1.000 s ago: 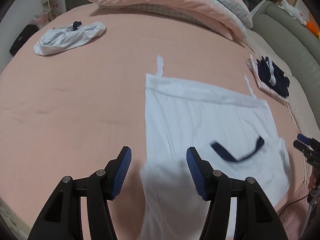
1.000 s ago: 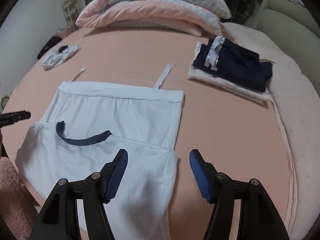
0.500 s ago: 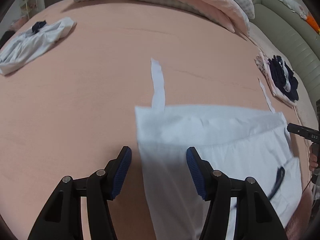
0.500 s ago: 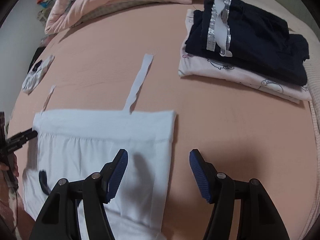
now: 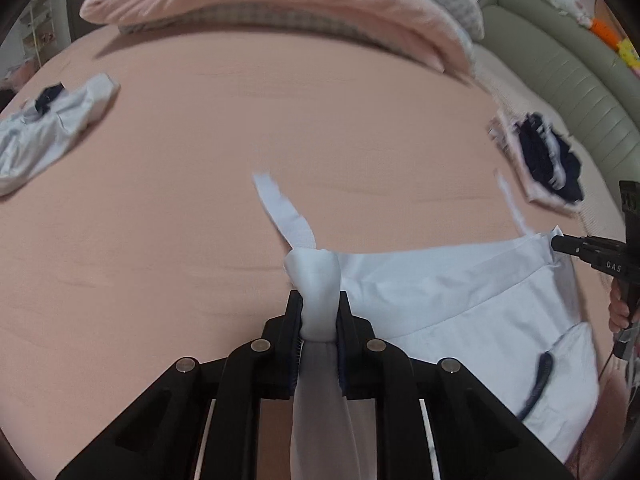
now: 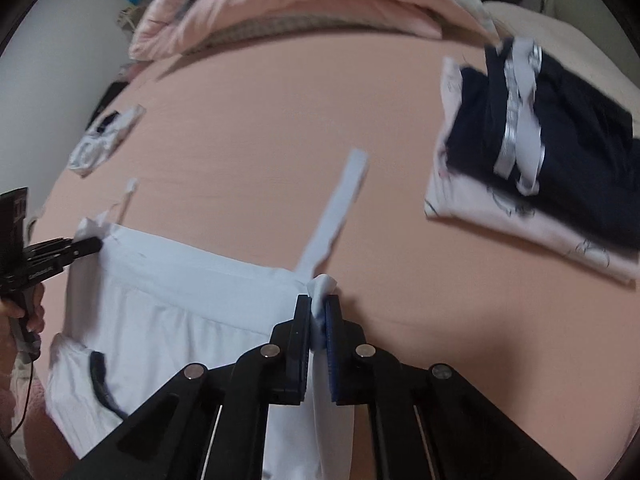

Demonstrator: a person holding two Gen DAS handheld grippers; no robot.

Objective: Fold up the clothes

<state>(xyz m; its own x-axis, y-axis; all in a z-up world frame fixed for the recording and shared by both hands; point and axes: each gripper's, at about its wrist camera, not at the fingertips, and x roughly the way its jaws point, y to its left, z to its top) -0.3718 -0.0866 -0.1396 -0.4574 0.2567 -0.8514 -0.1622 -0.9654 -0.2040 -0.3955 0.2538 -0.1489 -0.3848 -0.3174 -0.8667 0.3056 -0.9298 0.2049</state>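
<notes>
A white garment (image 5: 460, 300) with two straps and a dark collar trim (image 5: 540, 376) lies flat on the pink bed sheet (image 5: 200, 220). My left gripper (image 5: 319, 300) is closing its jaws on the garment's top left corner beside a strap (image 5: 284, 216), and the cloth is bunched between the pads. My right gripper (image 6: 318, 304) is closing on the top right corner of the garment (image 6: 180, 300) by the other strap (image 6: 336, 216), with fabric pinched between the pads. Each gripper shows at the other view's edge: right gripper (image 5: 560, 244), left gripper (image 6: 94, 245).
A crumpled white garment (image 5: 52, 132) lies at the far left of the bed. A folded stack of dark and pink clothes (image 6: 540, 132) sits at the right. A rolled pink duvet (image 5: 280, 0) lies across the far side. A grey-green padded edge (image 5: 580, 80) curves along the right.
Both grippers moved forward from the garment's near end to its strap edge. Both went from open to shut on the top corners, and the cloth there is bunched up.
</notes>
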